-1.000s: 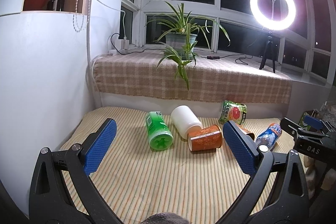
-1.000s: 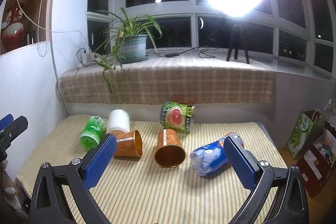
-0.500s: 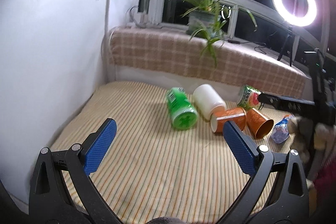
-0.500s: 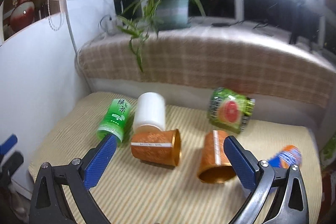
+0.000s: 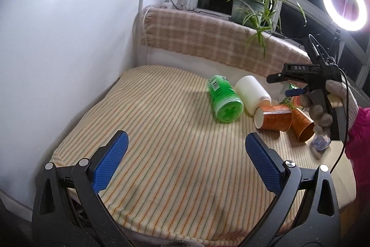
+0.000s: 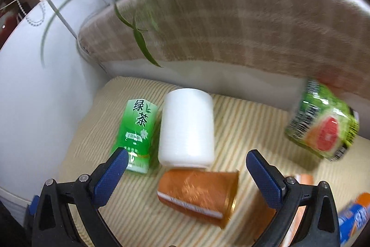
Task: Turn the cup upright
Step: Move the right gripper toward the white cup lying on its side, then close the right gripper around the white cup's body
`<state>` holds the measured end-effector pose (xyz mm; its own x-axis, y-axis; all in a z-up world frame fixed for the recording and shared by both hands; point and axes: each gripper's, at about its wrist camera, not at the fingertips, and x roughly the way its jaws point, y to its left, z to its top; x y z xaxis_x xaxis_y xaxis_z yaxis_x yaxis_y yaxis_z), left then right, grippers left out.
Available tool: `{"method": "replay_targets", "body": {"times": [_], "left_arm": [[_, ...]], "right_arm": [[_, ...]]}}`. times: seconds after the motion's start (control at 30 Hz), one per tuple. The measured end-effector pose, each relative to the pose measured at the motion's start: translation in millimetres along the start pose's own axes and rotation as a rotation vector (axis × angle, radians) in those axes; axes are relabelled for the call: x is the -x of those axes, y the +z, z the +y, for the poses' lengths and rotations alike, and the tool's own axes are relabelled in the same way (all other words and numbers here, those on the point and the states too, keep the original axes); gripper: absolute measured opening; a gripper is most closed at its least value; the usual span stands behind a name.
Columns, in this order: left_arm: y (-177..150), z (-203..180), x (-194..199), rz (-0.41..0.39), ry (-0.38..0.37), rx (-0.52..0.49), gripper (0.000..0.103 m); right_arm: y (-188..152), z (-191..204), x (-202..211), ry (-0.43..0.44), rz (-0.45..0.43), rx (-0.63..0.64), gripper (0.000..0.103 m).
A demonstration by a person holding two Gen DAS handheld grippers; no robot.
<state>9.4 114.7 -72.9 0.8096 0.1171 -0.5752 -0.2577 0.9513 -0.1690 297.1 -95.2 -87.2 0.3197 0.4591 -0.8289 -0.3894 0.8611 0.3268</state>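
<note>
Home room: blanket-draped window ledge (image 5: 222,38), potted plant (image 5: 249,6), ring light (image 5: 344,5), striped mat (image 5: 185,154).

The supporting surface ahead of me is a padded platform under a striped yellow cloth (image 5: 175,154), bounded by a white wall on one side and a raised ledge with a checked blanket (image 5: 208,38) at the back. Lying on the cloth, all on their sides: a green tea bottle (image 6: 136,136), a white container (image 6: 187,129) just beside it, an orange cup (image 6: 198,193) touching the white container's end, a second orange cup (image 5: 301,125) next to the first, a green grapefruit-label can (image 6: 323,126) nearer the ledge, and a blue-labelled bottle (image 6: 353,217) at the far edge.
</note>
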Motion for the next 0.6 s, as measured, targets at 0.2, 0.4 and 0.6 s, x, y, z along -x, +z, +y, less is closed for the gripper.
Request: {"method": "replay_targets", "body": {"times": [0.2,0.4,0.6], "left_arm": [[0.7,9.2,-4.7,0.006,0.027,0.011,0.103],[2.2,14.4,-8.4,0.013,0.041,0.015,0.103],[3.5,15.5,-13.3,0.025,0.044,0.014,0.103]], "right_arm": [[14.6,-11.4,-30.4,0.038,0.070,-0.062,0.098],[26.2,-18.8,-60.3,0.060,0.130,-0.090,0.095],[30.9,-16.6,-77.6,0.069,0.173,-0.085,0.087]]}}
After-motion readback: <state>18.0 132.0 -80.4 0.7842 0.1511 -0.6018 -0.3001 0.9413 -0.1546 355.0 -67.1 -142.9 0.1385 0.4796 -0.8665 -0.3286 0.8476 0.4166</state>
